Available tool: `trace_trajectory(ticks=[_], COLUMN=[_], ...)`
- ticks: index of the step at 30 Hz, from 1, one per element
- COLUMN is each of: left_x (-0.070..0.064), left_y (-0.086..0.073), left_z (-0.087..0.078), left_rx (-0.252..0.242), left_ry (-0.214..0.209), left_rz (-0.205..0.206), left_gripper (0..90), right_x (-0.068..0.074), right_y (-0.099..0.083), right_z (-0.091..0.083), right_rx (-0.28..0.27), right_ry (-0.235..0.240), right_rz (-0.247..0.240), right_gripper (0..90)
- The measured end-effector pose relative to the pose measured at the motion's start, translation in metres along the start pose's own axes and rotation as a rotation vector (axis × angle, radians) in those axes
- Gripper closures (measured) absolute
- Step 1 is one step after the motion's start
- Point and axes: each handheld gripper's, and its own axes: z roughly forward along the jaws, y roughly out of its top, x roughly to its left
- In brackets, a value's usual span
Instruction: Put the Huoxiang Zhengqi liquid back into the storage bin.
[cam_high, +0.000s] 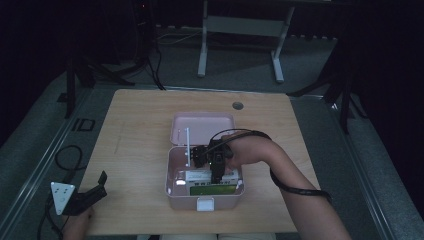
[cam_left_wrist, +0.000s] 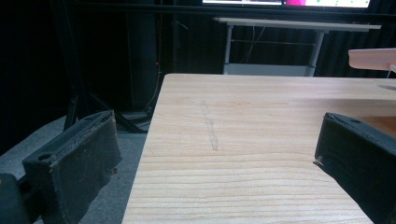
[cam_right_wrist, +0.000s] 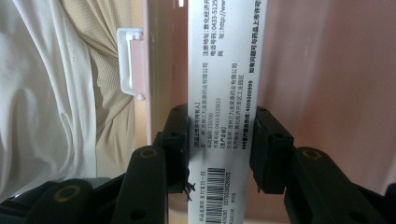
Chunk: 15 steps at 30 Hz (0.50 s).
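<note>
Pink case (cam_high: 175, 165) at 6 o'clock held the white box (cam_right_wrist: 224, 88), clamped by the right gripper (cam_right_wrist: 219, 154), which should stay square; the left gripper (cam_left_wrist: 210, 154) rested wide open, empty.

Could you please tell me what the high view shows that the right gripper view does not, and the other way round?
High view alone: the whole wooden table, the pink box's open lid, the left gripper resting open at the table's near left corner, and a green-faced carton lying in the box.

Right gripper view alone: the barcode and print on the white medicine carton, the jaws closed on its two sides, and the person's light clothing.

Both: the right gripper inside the pink box, and the box's white latch.
</note>
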Motion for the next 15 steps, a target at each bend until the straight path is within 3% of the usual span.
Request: trace_trajectory(ticks=[5, 15], left_x=[0.000, 0.000], left_y=[0.000, 0.000], left_z=[0.000, 0.000], left_rx=[-0.001, 0.002], left_ry=[0.000, 0.000], left_rz=[0.000, -0.001], left_gripper=[0.4, 0.4], right_x=[0.000, -0.003], right_y=[-0.001, -0.004], right_z=[0.017, 0.044], right_rx=[-0.007, 0.041], right_ry=[0.014, 0.012], right_rz=[0.006, 0.021], right_gripper=[62.2, 62.2])
